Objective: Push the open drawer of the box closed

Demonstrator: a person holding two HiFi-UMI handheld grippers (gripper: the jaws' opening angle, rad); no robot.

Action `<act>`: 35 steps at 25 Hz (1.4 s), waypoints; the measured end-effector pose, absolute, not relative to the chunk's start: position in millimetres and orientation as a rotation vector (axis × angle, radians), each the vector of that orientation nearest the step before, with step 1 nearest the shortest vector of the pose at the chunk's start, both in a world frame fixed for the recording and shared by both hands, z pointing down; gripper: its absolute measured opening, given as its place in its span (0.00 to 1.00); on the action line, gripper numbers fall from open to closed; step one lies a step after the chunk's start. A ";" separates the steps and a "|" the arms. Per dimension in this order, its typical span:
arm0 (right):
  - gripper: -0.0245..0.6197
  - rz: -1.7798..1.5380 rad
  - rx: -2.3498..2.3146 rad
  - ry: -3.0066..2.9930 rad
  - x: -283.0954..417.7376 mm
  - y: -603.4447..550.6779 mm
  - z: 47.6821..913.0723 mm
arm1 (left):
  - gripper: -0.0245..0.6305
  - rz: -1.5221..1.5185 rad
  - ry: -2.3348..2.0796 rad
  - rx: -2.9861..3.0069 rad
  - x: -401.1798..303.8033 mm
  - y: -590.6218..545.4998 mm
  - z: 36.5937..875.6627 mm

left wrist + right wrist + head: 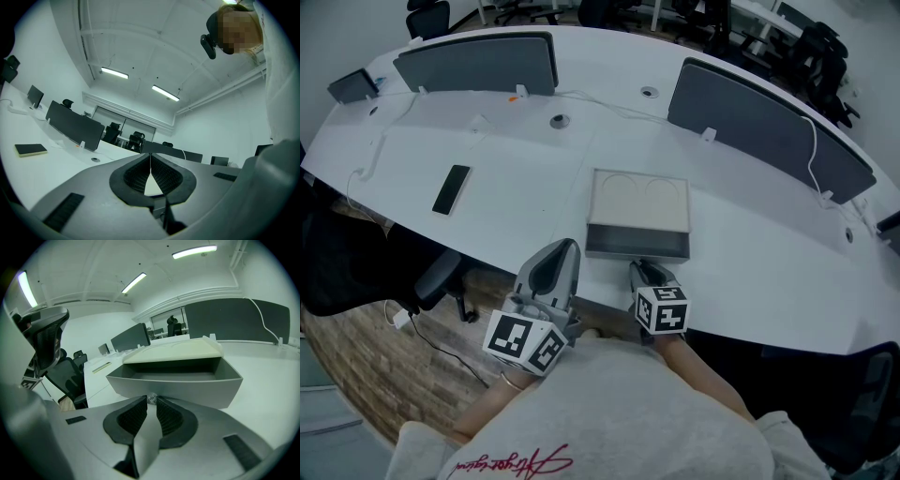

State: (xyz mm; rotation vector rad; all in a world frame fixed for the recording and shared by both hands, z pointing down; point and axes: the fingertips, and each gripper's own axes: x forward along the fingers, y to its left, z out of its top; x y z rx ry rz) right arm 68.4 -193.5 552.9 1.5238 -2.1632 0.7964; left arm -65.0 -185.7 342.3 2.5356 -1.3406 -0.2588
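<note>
A beige box (638,199) sits on the white desk with its grey drawer (637,245) pulled out toward me. In the right gripper view the open drawer (174,380) fills the middle, and its inside looks empty. My right gripper (645,273) is at the drawer's front. Its jaws stand almost together around the small clear knob (151,399), and the right gripper (151,401) looks shut on it. My left gripper (557,266) hangs off the desk's near edge, left of the drawer. It points upward, and the left gripper (150,156) is shut on nothing.
A black phone (452,188) lies on the desk to the left. Grey dividers (478,63) (764,126) stand at the back, with cables running along them. The desk's curved near edge (487,255) runs below the box, and an office chair (439,274) stands under it at the left.
</note>
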 end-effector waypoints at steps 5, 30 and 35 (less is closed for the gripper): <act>0.15 0.796 1.515 -2.167 69.4 -196.2 553.0 | 0.07 -0.262 -1.347 2.532 -64.5 -188.6 342.5; 0.15 0.811 1.515 -2.184 70.6 -205.9 553.6 | 0.07 -0.268 -1.371 2.527 -65.8 -194.5 341.1; 0.15 0.815 1.515 -2.185 71.2 -207.8 553.4 | 0.07 -0.269 -1.383 2.524 -67.4 -194.8 340.0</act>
